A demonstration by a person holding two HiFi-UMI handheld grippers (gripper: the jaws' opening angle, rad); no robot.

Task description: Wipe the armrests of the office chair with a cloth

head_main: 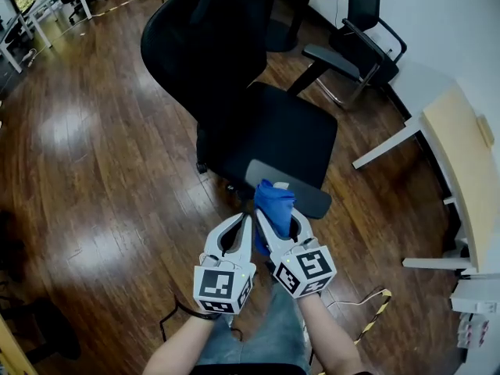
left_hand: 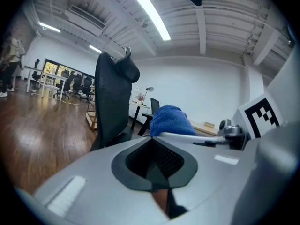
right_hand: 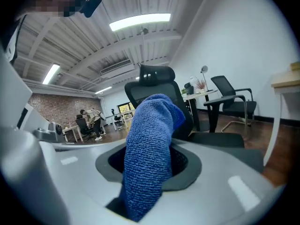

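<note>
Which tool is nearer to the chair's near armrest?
Right. The right tool holds the cloth over the armrest; the left tool sits just left of it.

The cloth (head_main: 273,200) at the right gripper (head_main: 277,219) is blue; that gripper and the left gripper (head_main: 237,225) are pale grey with black-and-white square markers. Ahead, the chair (head_main: 234,76) is black, its armrest (head_main: 312,200) dark grey; the floor (head_main: 94,131) to the left is glossy brown wood

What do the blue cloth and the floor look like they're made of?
The cloth looks like microfibre or terry, matte: its surface shows a nubby looped weave. The floor looks like glossy wood planks, perhaps laminate: plank seams and bright reflections show.
</note>
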